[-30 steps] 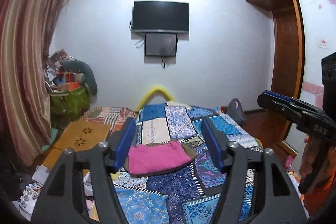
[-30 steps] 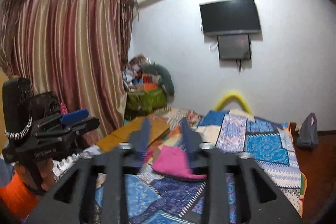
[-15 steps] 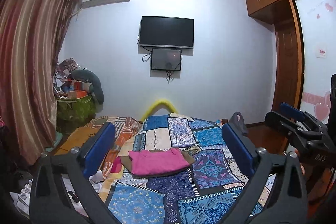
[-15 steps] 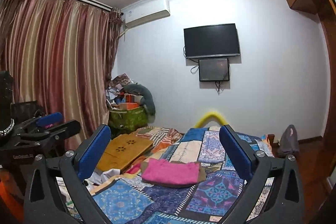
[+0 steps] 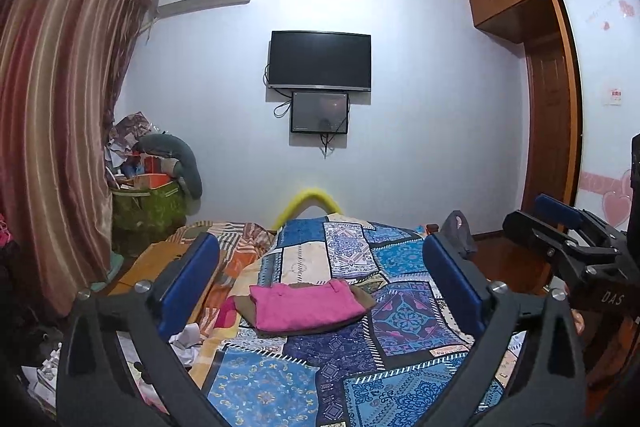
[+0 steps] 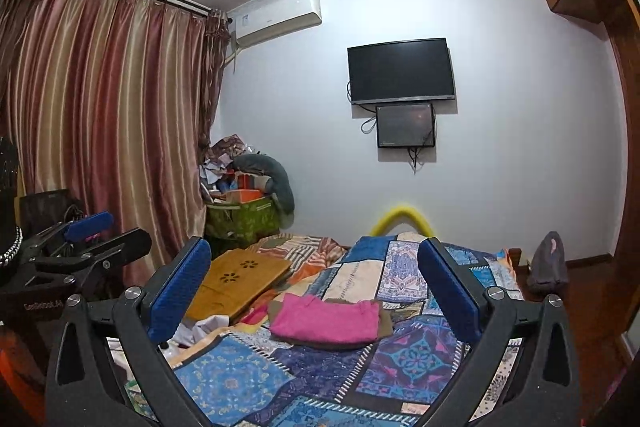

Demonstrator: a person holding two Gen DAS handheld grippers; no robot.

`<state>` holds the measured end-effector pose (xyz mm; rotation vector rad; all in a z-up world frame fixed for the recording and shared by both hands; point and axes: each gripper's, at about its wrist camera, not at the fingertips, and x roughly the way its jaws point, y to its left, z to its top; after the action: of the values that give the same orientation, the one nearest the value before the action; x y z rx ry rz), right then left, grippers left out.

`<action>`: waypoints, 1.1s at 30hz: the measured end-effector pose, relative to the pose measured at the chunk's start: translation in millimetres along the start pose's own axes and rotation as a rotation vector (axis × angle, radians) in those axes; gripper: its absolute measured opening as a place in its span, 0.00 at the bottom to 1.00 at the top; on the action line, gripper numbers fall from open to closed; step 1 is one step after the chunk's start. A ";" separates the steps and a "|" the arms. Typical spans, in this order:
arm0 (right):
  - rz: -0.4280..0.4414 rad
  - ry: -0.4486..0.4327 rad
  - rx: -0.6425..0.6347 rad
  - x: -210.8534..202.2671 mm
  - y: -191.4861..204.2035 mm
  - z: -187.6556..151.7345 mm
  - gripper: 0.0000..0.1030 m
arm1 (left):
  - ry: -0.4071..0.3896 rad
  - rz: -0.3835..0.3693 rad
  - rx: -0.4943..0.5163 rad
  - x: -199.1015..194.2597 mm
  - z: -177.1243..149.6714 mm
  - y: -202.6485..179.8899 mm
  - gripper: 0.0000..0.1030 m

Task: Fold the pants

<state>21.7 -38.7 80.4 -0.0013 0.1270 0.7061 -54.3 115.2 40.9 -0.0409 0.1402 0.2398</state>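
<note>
1. The pink pants (image 5: pixel 306 303) lie folded into a compact rectangle on the patchwork bedspread (image 5: pixel 404 323), resting on top of a brown garment (image 5: pixel 362 297) whose edges show around them. In the right wrist view the pink pants (image 6: pixel 326 319) show the same neat stack, with no loose leg trailing.

2. Change over the last second: both claws were narrowed to near-closed around the line of sight to the stack; half a second later they had spread, and they remain spread now. The cameras have also drawn back and levelled out, so more wall and ceiling show.

3. Left gripper (image 5: pixel 320 279): fingers wide apart, nothing between them, held well clear of the pants. Right gripper (image 6: pixel 314 289): likewise spread and empty, well apart from the stack.

4. Judgement: release plus retreat suggests the fold is finished, or nearly so. No cloth is under grip.

5. Surroundings: wooden lap tray (image 6: pixel 240 283) on the bed's left side, television (image 5: pixel 320 61) on the far wall.
</note>
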 end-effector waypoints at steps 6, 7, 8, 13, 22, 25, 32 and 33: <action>0.001 0.016 0.002 0.7 0.1 -1.0 1.00 | 0.011 -0.005 0.001 4.6 -3.3 -0.9 1.00; -0.001 0.015 0.000 0.0 0.1 -0.5 1.00 | 0.013 -0.006 0.000 5.7 -3.2 -0.8 1.00; -0.002 0.015 -0.002 -0.2 0.2 -0.8 1.00 | 0.016 -0.007 -0.001 6.8 -4.1 -1.1 1.00; -0.002 0.025 -0.004 -0.6 0.5 -1.1 1.00 | 0.025 -0.006 0.002 10.9 -6.8 -2.4 1.00; -0.007 0.040 0.009 0.9 -3.1 -1.3 1.00 | 0.029 0.007 0.003 15.2 -8.8 -2.2 1.00; -0.008 0.045 0.011 0.4 -3.4 -1.4 1.00 | 0.030 0.004 0.004 16.3 -8.9 -3.3 1.00; -0.012 0.045 0.010 0.7 -3.2 -1.1 1.00 | 0.033 -0.003 0.006 18.5 -9.5 -5.1 1.00; -0.012 0.046 0.012 0.9 -3.2 -0.7 1.00 | 0.033 -0.003 0.008 18.5 -10.0 -4.9 1.00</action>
<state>24.4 -40.6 79.5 -0.0067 0.1750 0.6936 -36.8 114.2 28.5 -0.0375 0.1738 0.2359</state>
